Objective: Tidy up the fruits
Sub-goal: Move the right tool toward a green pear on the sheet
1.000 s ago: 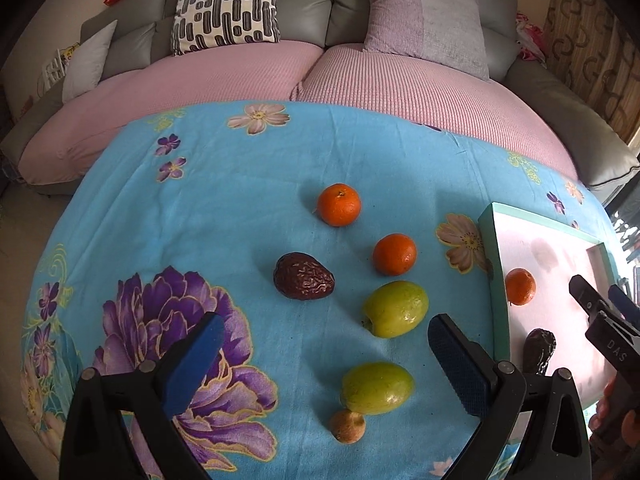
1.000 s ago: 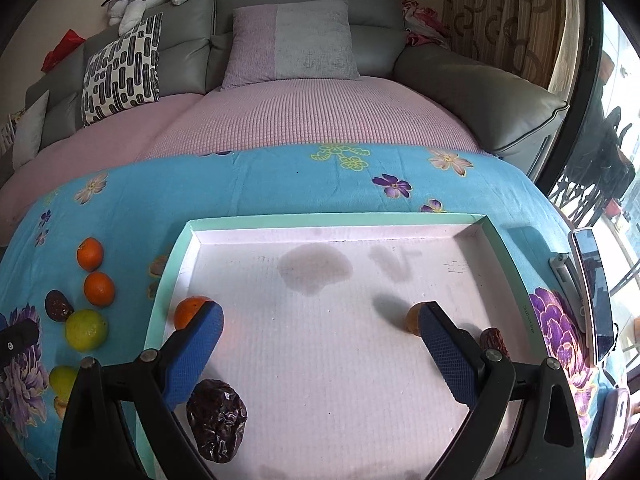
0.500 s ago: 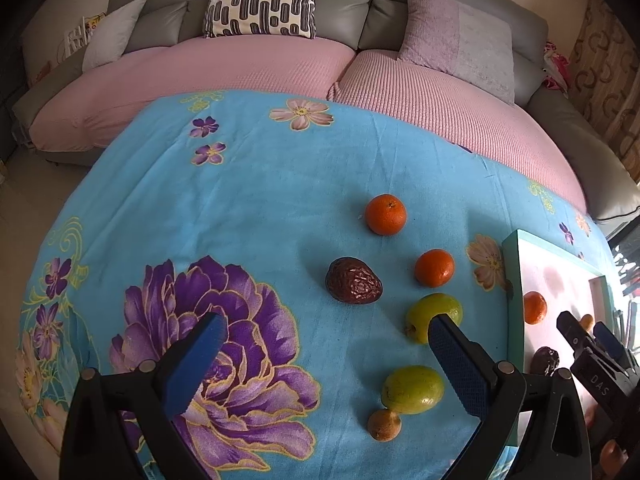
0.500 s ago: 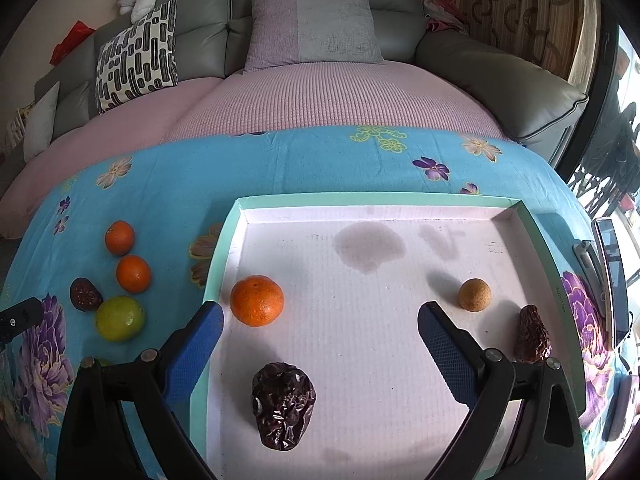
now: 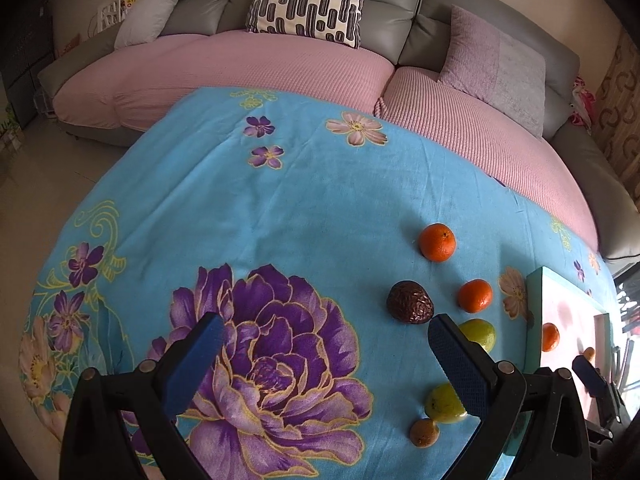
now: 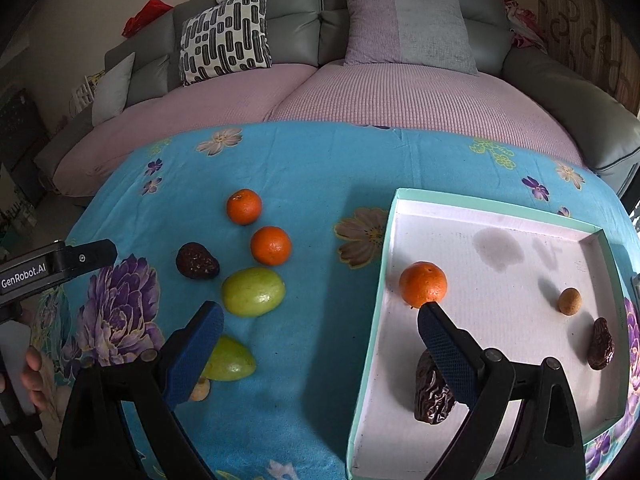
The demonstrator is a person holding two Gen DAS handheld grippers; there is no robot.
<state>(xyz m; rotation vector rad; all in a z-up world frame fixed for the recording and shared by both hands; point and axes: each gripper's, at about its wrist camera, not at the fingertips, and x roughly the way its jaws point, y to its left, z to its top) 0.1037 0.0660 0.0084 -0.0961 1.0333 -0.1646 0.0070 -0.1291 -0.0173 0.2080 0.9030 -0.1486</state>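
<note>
both grippers, left gripper point(image 5: 324, 354) and right gripper point(image 6: 320, 340), are hanging released and empty, six fruits are lying loose on the blue cloth point(image 6: 320, 168) left of the tray point(image 6: 384, 248), and round oranges point(image 6: 271, 245) are risking rolling if nudged.

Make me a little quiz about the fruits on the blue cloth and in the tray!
1. True or false: the tray holds two oranges.
2. How many green fruits lie on the blue cloth?
3. Which is nearest the orange in the tray? A. the small tan fruit B. the tip of the right gripper finger C. the patterned cushion

Key: 1. False, just one orange. 2. Two. 3. B.
</note>
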